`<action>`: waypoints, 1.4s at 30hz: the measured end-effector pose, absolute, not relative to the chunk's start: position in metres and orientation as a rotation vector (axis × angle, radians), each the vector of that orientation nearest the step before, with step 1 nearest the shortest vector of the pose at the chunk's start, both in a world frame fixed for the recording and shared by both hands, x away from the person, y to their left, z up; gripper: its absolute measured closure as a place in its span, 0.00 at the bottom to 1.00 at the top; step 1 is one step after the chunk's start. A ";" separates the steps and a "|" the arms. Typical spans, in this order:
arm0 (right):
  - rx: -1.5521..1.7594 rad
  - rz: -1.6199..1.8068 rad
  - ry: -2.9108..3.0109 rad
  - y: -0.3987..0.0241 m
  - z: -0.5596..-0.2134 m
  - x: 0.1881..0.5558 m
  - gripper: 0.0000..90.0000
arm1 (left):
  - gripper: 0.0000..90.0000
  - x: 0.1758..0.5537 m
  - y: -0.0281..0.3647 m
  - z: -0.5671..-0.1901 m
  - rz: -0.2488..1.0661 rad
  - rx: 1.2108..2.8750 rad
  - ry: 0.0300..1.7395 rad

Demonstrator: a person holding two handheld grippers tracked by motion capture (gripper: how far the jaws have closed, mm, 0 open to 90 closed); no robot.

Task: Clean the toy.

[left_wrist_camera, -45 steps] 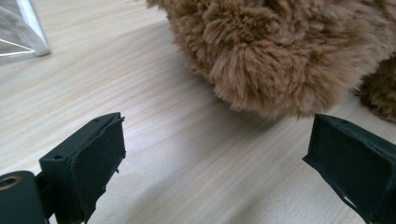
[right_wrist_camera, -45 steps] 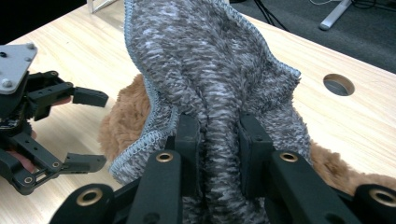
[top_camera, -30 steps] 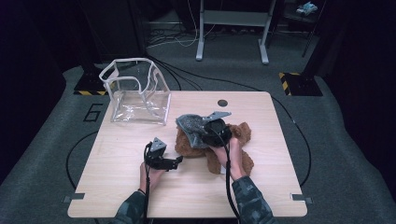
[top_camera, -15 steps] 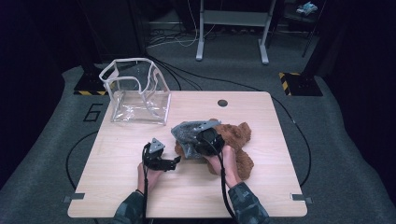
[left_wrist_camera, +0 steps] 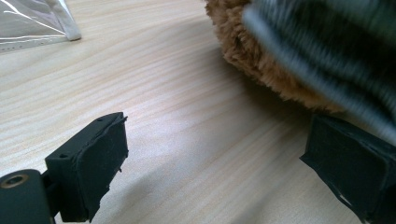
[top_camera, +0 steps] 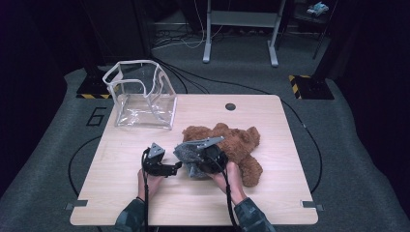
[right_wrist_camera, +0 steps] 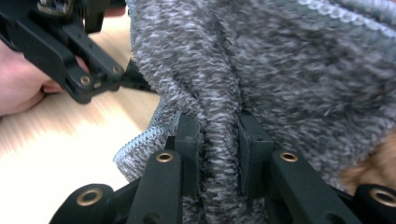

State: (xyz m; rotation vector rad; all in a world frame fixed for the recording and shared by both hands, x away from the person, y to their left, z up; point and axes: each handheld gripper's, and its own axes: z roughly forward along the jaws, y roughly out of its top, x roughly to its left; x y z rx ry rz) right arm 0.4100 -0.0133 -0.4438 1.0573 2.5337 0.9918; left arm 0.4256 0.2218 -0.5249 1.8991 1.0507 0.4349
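Right gripper view: right claw [right_wrist_camera: 217,140] pinches the grey knit cloth [right_wrist_camera: 289,70].
Left claw [left_wrist_camera: 233,172]: wide, holding nothing.
Teddy bear [top_camera: 241,145]: middle of counter [top_camera: 290,203].

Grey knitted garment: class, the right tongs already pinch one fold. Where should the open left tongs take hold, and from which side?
Grip the ribbed hem of the grey knitted garment, coming from the left tongs' side. That edge hangs free over the table, clear of the teddy bear and the right tongs.
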 end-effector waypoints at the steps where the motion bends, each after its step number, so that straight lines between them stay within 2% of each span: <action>1: 1.061 0.995 2.540 -0.013 -0.446 0.410 0.82 | 0.06 0.425 0.222 -0.525 0.436 1.900 1.050; 9: 1.113 0.982 2.608 -0.015 -0.472 0.407 0.81 | 0.06 0.425 0.220 -0.525 0.440 1.920 1.041; 15: 1.125 0.988 2.624 -0.019 -0.476 0.403 0.81 | 0.06 0.425 0.216 -0.525 0.455 1.942 1.031; 23: 1.050 1.118 2.515 -0.031 -0.421 0.397 0.81 | 0.06 0.422 0.224 -0.525 0.455 1.917 1.045; 30: 1.080 1.114 2.389 -0.037 -0.369 0.432 0.81 | 0.06 0.420 0.218 -0.525 0.496 1.950 1.024; 35: 1.126 1.065 2.348 -0.032 -0.364 0.459 0.81 | 0.06 0.420 0.216 -0.525 0.495 1.980 1.016; 42: 1.208 1.017 2.341 -0.025 -0.380 0.483 0.81 | 0.06 0.420 0.216 -0.526 0.494 1.961 1.026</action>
